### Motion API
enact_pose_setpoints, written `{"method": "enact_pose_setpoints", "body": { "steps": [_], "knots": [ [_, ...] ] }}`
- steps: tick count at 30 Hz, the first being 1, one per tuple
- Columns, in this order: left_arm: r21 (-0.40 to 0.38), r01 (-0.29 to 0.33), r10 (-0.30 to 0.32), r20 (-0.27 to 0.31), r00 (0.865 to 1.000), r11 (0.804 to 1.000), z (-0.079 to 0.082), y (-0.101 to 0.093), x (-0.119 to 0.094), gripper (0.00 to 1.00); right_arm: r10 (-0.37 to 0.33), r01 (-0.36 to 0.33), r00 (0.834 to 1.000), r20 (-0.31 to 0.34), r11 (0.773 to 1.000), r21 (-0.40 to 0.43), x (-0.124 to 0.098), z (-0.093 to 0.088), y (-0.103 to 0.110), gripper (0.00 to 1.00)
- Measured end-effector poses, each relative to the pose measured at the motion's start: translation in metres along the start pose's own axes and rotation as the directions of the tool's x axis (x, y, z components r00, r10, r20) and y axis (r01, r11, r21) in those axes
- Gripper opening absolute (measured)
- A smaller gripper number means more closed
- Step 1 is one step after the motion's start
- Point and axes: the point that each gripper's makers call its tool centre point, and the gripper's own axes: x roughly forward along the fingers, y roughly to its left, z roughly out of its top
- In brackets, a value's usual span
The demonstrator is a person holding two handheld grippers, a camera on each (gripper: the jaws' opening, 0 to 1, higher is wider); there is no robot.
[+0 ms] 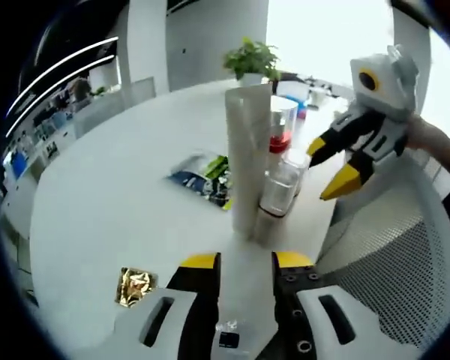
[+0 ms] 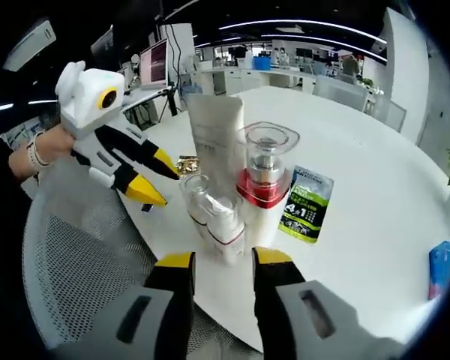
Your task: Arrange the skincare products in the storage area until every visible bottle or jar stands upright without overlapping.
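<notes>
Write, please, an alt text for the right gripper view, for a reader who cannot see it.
A white tube, a red-collared pump bottle and two small clear bottles stand upright in a close group on a white table, just beyond the open right gripper. The left gripper, open, points at them from the left; a green sachet lies flat to the right.

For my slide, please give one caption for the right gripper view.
Both open hand-held grippers, right and left, face upright skincare bottles on a white table.

Matt white tube (image 2: 216, 142); clear glossy plastic bottles (image 2: 226, 225); crinkled gold foil (image 1: 136, 286) lies on the smooth white table (image 1: 112, 210).
</notes>
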Motion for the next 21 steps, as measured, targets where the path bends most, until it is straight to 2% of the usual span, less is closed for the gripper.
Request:
{"method": "enact_pose_setpoints", "body": {
  "steps": [3,10,12,15,19,21],
  "knots": [
    [-0.011,-0.013,0.013,0.015,1.0,1.0,-0.003,0.009,-0.014,0.31,-0.015,0.015,1.0,0.011,1.0,-0.006,-0.006,0.007,0.003,0.36],
    [0.003,-0.019,0.019,0.012,1.0,1.0,-0.012,0.02,-0.038,0.51,-0.058,0.058,0.998,0.006,0.998,-0.018,-0.012,0.013,0.008,0.65],
    [0.0,-0.015,0.015,0.013,1.0,1.0,-0.013,0.02,-0.043,0.55,-0.069,0.069,0.998,0.008,0.998,-0.008,-0.013,0.013,0.011,0.75],
    [-0.004,-0.001,0.001,0.028,1.0,1.0,-0.013,0.019,-0.049,0.62,-0.089,0.089,0.996,0.015,0.996,-0.003,-0.015,0.014,0.013,0.82],
    [-0.005,0.017,-0.017,0.026,1.0,1.0,-0.019,0.017,-0.057,0.69,-0.095,0.094,0.995,0.021,0.995,0.012,-0.014,0.015,0.018,0.96],
    [-0.012,0.021,-0.02,0.022,1.0,1.0,-0.023,0.018,-0.061,0.73,-0.102,0.101,0.995,0.019,0.995,0.022,-0.014,0.015,0.019,0.99]
  ]
}}
